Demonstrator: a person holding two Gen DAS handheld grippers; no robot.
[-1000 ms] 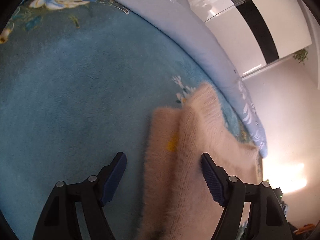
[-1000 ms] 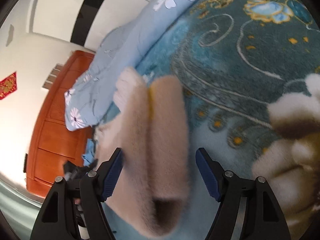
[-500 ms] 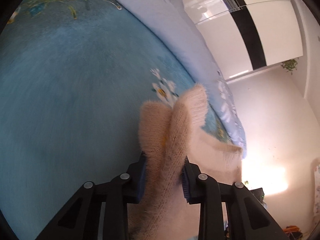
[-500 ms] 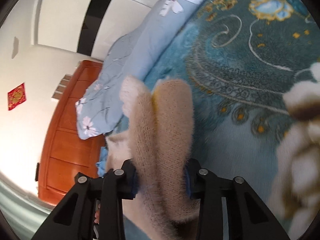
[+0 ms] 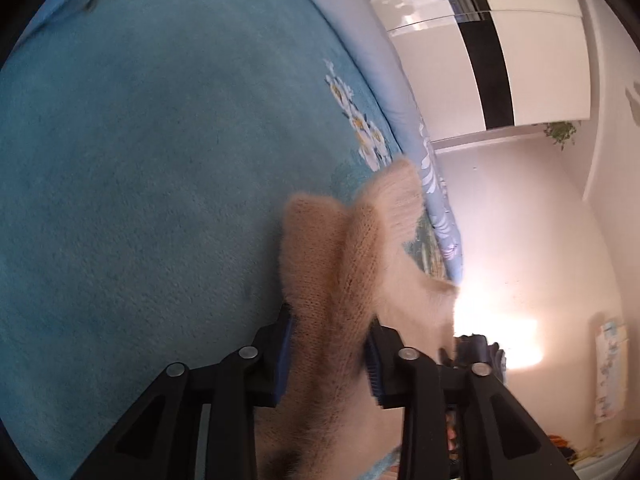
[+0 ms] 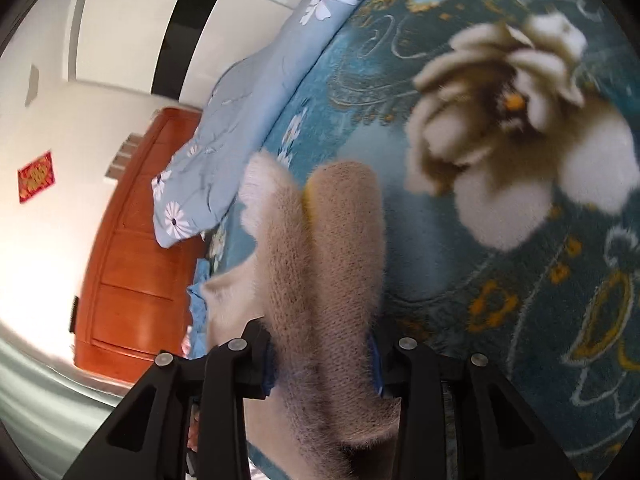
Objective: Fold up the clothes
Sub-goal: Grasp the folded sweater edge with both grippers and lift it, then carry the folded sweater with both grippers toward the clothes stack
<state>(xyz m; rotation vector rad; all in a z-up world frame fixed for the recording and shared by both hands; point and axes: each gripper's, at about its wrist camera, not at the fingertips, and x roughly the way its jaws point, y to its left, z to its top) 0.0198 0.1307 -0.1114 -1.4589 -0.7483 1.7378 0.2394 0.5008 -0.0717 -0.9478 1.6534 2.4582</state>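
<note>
A fuzzy beige knit sweater (image 5: 336, 264) is bunched between the fingers of my left gripper (image 5: 328, 348), which is shut on it and holds it lifted above the teal blanket (image 5: 140, 160). In the right wrist view the same sweater (image 6: 324, 264) is pinched by my right gripper (image 6: 322, 356), also shut on it, above the flowered part of the blanket (image 6: 500, 280). A small yellow spot shows in the sweater's fold. The rest of the sweater hangs below, out of view.
A light blue floral duvet (image 6: 248, 120) lies along the bed's far edge, also seen in the left wrist view (image 5: 400, 100). An orange wooden door (image 6: 132, 260) and white wardrobe panels (image 5: 520, 40) stand beyond the bed.
Both grippers closed on the sweater's folded edges and lifted it off the blanket. The views have tilted and moved across the bed.
</note>
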